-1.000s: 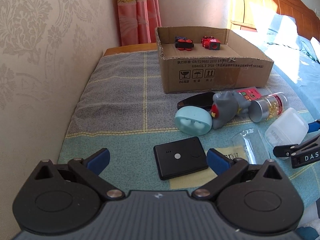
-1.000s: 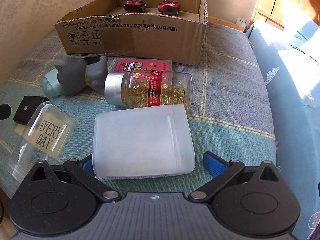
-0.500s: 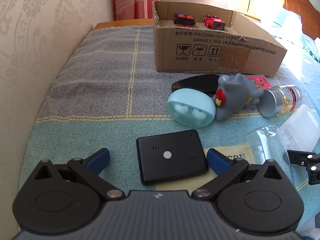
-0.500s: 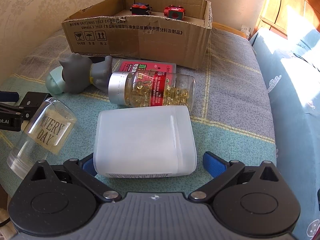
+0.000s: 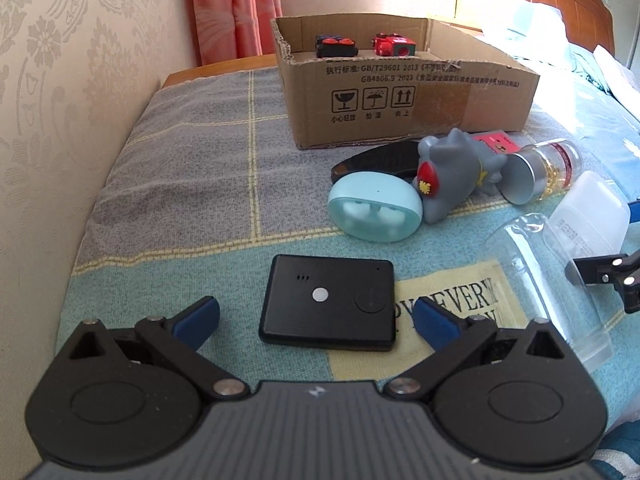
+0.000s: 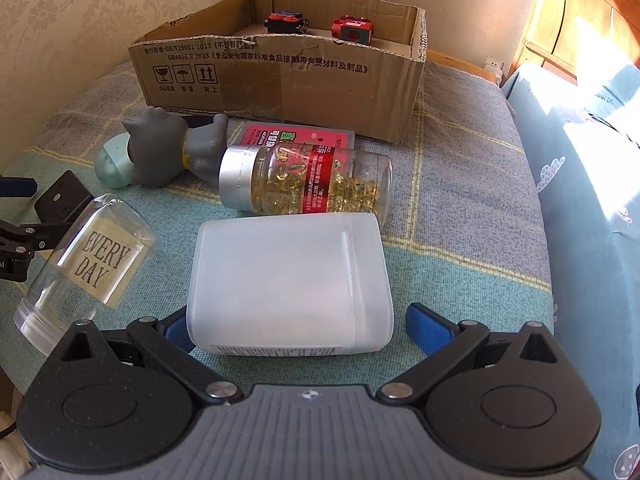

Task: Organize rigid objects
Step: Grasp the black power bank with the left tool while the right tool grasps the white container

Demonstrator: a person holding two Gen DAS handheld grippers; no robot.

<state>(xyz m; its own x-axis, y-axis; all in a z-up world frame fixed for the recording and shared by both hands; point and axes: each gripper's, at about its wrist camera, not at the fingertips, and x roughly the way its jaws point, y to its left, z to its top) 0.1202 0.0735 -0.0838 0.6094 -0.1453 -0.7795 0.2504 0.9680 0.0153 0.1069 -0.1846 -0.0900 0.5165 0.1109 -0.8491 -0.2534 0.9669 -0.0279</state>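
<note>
A flat black device [image 5: 330,302] lies on the blanket between the blue pads of my open left gripper [image 5: 316,316], untouched. My right gripper [image 6: 298,330] is open around the near end of a frosted white plastic box [image 6: 290,282]. Beyond it lie a capsule bottle [image 6: 308,182], a grey rubber toy [image 6: 168,146], a teal earbud case [image 5: 376,212] and a clear "EVERY DAY" glass [image 6: 90,266] on its side. The cardboard box [image 5: 400,96] at the back holds two toy cars [image 5: 362,45].
A wallpapered wall [image 5: 60,120] runs along the left, with a pink curtain [image 5: 236,8] behind the box. A red card [image 6: 298,136] and a black curved object [image 5: 376,160] lie near the toy. A blue bedspread [image 6: 592,184] and wooden headboard are to the right.
My left gripper has moved in closer over the black device, which now sits between its pads. The right gripper has edged forward around the white box.
</note>
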